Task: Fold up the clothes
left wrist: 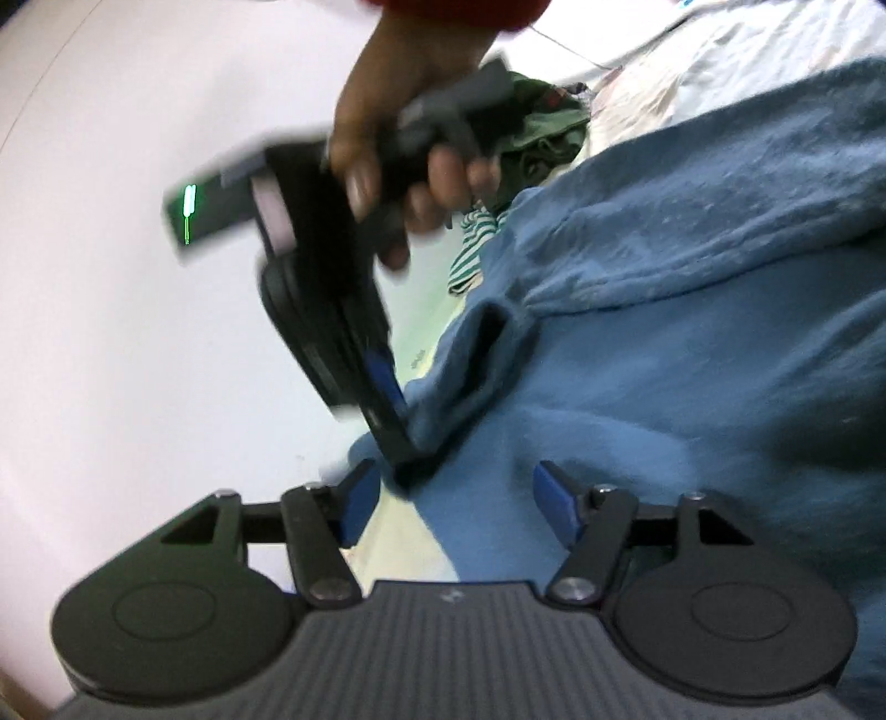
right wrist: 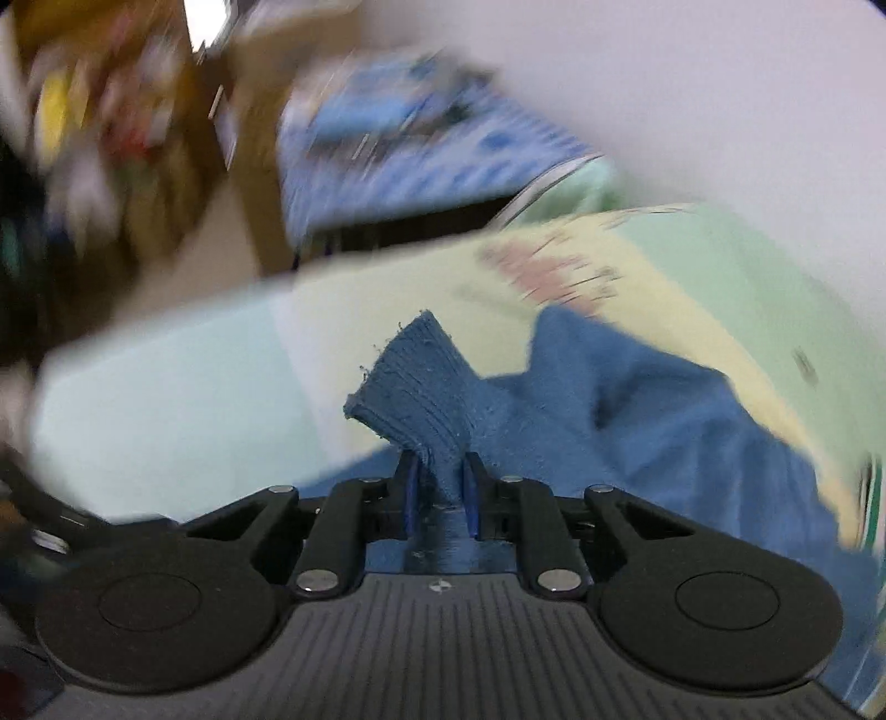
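My right gripper [right wrist: 440,487] is clamped on the ribbed cuff [right wrist: 412,387] of the blue sweater [left wrist: 692,343] lying on the bed [right wrist: 166,376]. My left gripper [left wrist: 451,507] stands apart, empty. Risk: the narrow pinch could slip, dropping the sleeve

Blue sweater [left wrist: 692,332]; green-and-white striped garment [left wrist: 470,249]; dark olive garment [left wrist: 548,133]; bedsheet [right wrist: 166,399] pale mint and yellow (pink print); red sleeve [left wrist: 459,11].

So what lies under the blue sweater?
Under the blue sweater lies a pastel bed sheet, pale green and yellow, showing around its edges. What is beneath the sweater's middle is covered. The right gripper pinches its ribbed cuff.
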A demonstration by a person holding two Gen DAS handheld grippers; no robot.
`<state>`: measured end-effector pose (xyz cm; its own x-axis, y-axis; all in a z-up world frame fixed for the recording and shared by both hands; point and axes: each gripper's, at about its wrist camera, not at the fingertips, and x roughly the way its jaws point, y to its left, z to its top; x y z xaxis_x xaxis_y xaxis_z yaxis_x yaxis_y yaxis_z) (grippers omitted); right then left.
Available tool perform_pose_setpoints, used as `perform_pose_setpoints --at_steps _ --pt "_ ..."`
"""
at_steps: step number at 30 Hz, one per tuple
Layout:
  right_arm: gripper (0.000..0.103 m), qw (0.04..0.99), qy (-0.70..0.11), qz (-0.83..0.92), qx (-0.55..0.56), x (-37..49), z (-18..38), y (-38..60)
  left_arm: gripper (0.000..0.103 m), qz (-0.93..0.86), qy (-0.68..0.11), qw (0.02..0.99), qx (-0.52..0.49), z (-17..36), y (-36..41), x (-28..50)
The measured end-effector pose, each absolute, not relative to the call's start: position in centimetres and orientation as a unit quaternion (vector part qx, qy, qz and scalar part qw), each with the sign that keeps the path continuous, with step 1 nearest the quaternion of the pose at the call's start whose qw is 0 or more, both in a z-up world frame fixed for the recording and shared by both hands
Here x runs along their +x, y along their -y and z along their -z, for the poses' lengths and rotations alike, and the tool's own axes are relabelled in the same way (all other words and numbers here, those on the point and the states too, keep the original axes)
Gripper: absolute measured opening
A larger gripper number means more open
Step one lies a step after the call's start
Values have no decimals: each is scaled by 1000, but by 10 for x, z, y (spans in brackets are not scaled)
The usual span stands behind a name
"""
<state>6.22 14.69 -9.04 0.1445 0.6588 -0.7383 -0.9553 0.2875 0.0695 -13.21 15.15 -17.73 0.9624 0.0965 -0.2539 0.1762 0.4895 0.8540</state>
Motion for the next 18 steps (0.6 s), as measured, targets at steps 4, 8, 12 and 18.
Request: perform_pose_setpoints --at_steps 4,8,12,18 --pt "16 778 -366 -510 32 102 68 -67 69 8 -136 855 501 172 -161 -99" --pt "16 794 -345 -448 224 117 68 6 73 2 -150 846 512 176 -159 -46" --pt "16 804 -301 -382 343 114 74 62 67 11 -165 843 513 177 -156 -13" --pt "15 793 -260 -366 412 112 65 87 87 50 -171 861 477 160 -136 -3"
